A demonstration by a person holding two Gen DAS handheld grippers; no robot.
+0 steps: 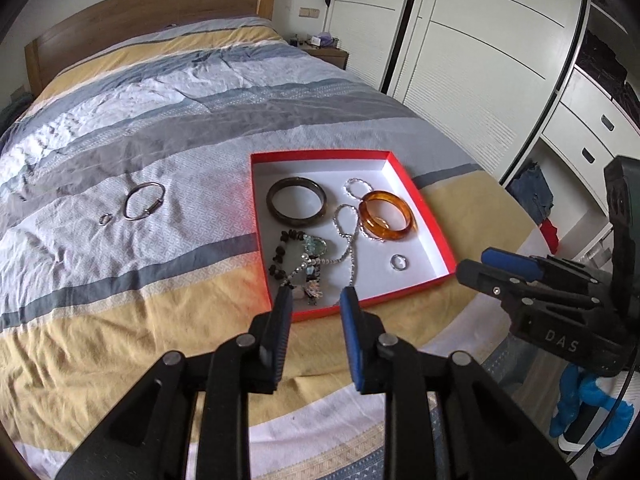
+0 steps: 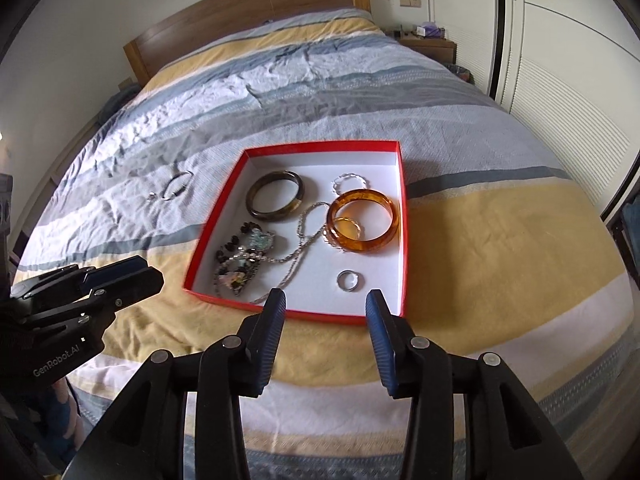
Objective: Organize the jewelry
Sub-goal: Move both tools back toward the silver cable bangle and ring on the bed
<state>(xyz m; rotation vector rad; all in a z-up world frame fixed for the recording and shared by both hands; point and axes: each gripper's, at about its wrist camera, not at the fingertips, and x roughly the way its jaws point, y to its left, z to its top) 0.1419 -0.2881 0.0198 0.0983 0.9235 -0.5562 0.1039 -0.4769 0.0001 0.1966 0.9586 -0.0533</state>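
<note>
1. Left wrist view: a bed with a striped yellow, grey and white cover fills most of the frame, its wooden headboard at the upper left and white wardrobe doors at the upper right.
2. A shallow red box with a white floor lies on the cover at centre frame; in the right wrist view the same red box also sits at centre.
3. The left gripper rises from the bottom edge, jaws moderately apart with nothing between them, tips over the box's near rim.
4. The right gripper stands likewise at the bottom of its own view, jaws parted somewhat wider and empty; it also shows at the right edge of the left wrist view.
5. Inside the box: a dark bangle at upper left, an amber bangle at right, a silver chain running down the middle, and a beaded necklace at lower left.
6. A small silver ring lies alone on the box floor at lower right.
7. Outside the box, at the left of the left wrist view, a silver bracelet lies on the cover with a small ring just beside it.
</note>
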